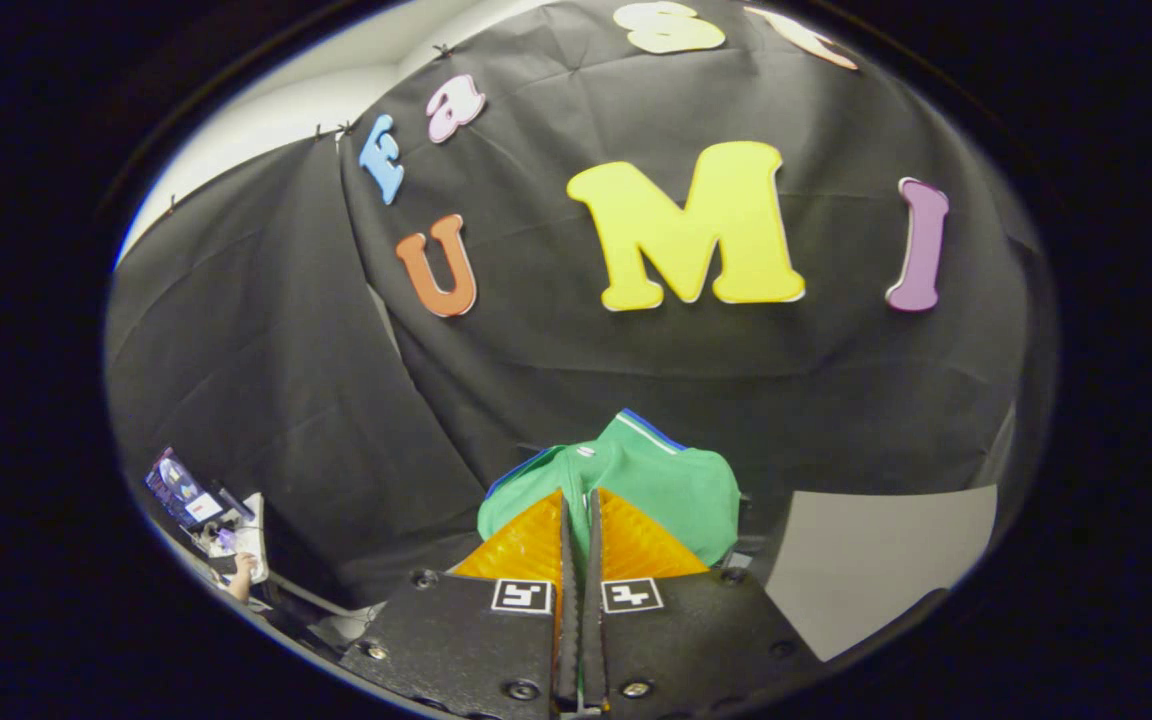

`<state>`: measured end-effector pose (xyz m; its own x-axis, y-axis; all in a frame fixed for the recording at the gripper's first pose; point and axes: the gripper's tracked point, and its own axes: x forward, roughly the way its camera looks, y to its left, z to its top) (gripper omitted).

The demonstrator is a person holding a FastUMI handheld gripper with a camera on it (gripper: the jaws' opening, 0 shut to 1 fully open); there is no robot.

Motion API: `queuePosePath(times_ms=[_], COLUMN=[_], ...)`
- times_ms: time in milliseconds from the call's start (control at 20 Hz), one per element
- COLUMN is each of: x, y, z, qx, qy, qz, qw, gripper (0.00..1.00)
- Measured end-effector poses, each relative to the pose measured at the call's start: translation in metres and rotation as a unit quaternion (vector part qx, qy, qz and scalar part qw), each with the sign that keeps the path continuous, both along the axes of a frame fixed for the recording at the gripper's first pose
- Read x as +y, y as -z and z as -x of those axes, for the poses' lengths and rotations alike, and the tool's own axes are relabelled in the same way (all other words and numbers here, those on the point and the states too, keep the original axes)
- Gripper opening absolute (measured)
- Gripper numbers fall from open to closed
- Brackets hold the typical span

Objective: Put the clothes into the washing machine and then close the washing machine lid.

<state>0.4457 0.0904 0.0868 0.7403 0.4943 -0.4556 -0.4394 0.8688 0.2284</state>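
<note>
two orange fingers of the gripper stand nearly together, clamped on a fold of one green garment, which shows in the narrow slot between them and bunches up just ahead of the tips. the garment has a blue and white trim at its upper edge and hangs lifted in front of the black booth wall. step in hand, as judged: carrying the clothes toward the washing machine. the next move calls for bringing the drum opening ahead of the fingers, lowering the garment inside, then parting the fingers. lid closing remains undone. count: one gripper, two fingers, one garment, one pale grey panel beside the garment, one hand at a distant desk.
</note>
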Motion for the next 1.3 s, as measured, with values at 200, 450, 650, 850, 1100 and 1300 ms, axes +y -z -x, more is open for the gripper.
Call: queuePosePath(times_ms=[200, 450, 650, 850, 1100, 1300], x=[0.036, 0.066, 0.076, 0.079, 0.078, 0.077], y=[0.019, 0.06, 0.105, 0.153, 0.223, 0.277], z=[-0.006, -0.016, -0.026, -0.034, -0.047, -0.052], qx=[0.012, 0.039, 0.055, 0.083, 0.139, 0.178], qy=[-0.023, -0.034, -0.023, -0.008, 0.026, 0.058], qz=[-0.001, 0.005, 0.019, 0.024, 0.021, 0.042], qw=[1.0, 0.999, 0.998, 0.996, 0.99, 0.981], gripper=[0.05, 0.05, 0.05, 0.05, 0.05, 0.05])
